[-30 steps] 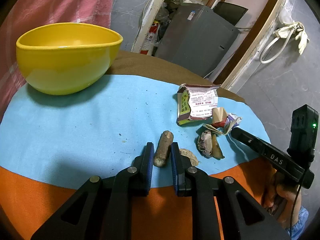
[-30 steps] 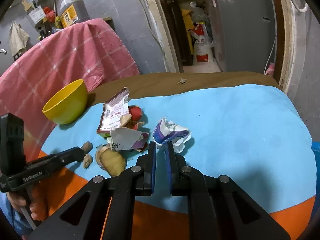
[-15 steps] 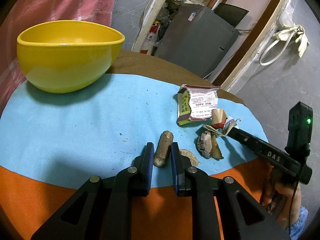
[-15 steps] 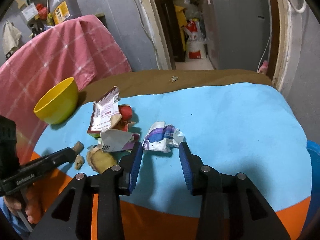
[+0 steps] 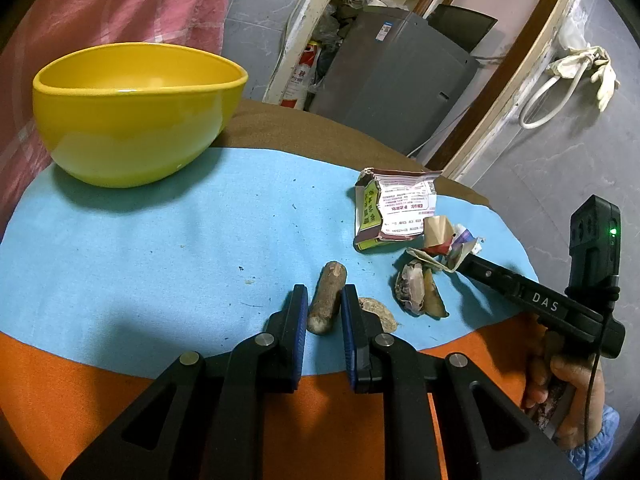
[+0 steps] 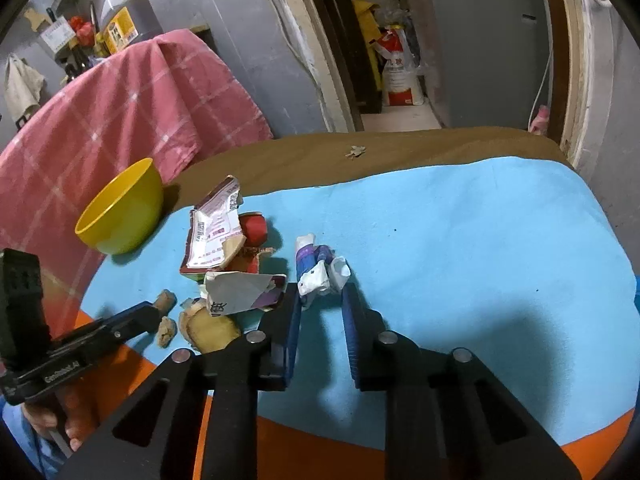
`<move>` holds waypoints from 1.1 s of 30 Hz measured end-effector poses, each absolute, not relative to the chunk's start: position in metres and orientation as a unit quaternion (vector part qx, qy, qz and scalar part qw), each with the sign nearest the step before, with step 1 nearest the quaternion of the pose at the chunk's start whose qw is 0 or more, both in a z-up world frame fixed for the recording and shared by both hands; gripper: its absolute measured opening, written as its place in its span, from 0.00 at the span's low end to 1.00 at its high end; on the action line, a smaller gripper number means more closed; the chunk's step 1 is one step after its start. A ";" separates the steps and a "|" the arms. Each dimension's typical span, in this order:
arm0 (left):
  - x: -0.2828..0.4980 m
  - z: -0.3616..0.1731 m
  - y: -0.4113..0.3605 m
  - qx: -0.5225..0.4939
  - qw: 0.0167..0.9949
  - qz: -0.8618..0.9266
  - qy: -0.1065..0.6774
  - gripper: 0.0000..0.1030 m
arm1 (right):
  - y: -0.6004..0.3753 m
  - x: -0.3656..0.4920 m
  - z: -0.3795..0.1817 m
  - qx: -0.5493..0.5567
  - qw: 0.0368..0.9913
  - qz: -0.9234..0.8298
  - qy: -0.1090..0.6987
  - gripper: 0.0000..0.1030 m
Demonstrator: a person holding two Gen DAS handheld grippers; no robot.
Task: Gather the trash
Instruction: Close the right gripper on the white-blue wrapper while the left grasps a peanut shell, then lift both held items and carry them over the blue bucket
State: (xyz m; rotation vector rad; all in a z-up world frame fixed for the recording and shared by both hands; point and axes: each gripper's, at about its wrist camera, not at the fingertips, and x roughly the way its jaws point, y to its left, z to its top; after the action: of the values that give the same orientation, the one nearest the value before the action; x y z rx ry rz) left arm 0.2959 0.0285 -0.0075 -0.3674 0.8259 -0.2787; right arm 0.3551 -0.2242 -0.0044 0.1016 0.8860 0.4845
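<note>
Two black hand-held grippers work over a table [image 5: 120,240] covered with a light blue cloth on orange. The left gripper [image 5: 324,312] has its blue-padded fingers [image 5: 300,320] set narrowly around a short brown stick-like stub [image 5: 326,302] lying on the blue cloth, one pad on each side of it; whether the pads actually press it I cannot tell. Just to the right of that stub sits a small tan husk-like scrap [image 5: 378,312], partly hidden behind the right finger.

The right gripper [image 6: 320,312] reaches in from the other side. Its fingers stand moderately apart, tips at either side of a crumpled white and purple wrapper [image 6: 318,270] that lies on the cloth between them, with a gap showing on the right side of it.

Between the two grippers lies the rest of the litter, bunched close together: a torn red, white and green snack packet [image 5: 394,210], a folded white paper scrap with dark writing [image 6: 236,294], a small red piece [image 6: 254,228] and a brownish peel [image 5: 416,294] near the edge of the blue cloth. The peel and the paper scrap touch or overlap.

Well apart from the pile, at the far left corner of the blue cloth, stands a round yellow bowl [image 5: 132,116], upright. Behind it hangs a pink checked cloth [image 6: 132,108], draped over something I cannot make out. Beyond the table, a grey cabinet [image 5: 384,88] stands by a doorway.
</note>
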 end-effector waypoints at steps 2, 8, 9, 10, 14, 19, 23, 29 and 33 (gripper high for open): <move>0.296 -0.007 0.028 -0.177 0.890 -0.134 0.398 0.13 | -0.224 0.353 -0.004 0.049 0.875 0.235 0.421 0.16; 0.294 -0.007 0.028 -0.180 0.892 -0.134 0.392 0.12 | -0.228 0.344 0.001 0.057 0.884 0.240 0.396 0.16; 0.292 -0.006 0.028 -0.178 0.894 -0.133 0.390 0.12 | -0.229 0.340 0.003 0.059 0.888 0.241 0.387 0.16; 0.290 -0.004 0.027 -0.174 0.897 -0.131 0.385 0.12 | -0.230 0.337 0.005 0.059 0.892 0.241 0.378 0.16; 0.275 0.008 0.018 -0.151 0.915 -0.130 0.350 0.12 | -0.232 0.319 0.014 0.049 0.913 0.233 0.332 0.16; 0.260 0.018 0.000 -0.121 0.927 -0.129 0.330 0.12 | -0.235 0.289 0.027 0.008 0.938 0.221 0.267 0.16; 0.252 0.026 -0.004 -0.133 0.934 -0.122 0.309 0.12 | -0.249 0.274 0.034 0.000 0.950 0.210 0.231 0.16; 0.239 0.066 -0.031 -0.133 0.949 -0.149 0.245 0.12 | -0.289 0.245 0.055 0.016 0.972 0.174 0.159 0.16; 0.234 0.094 -0.067 -0.125 0.955 -0.180 0.198 0.12 | -0.313 0.224 0.068 0.013 0.983 0.140 0.116 0.16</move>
State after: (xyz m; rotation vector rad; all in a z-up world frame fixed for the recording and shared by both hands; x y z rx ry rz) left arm 0.2341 -0.0673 0.0942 -0.2541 0.4025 -0.3661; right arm 0.2241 -0.3127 0.0677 0.0255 0.2329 0.2824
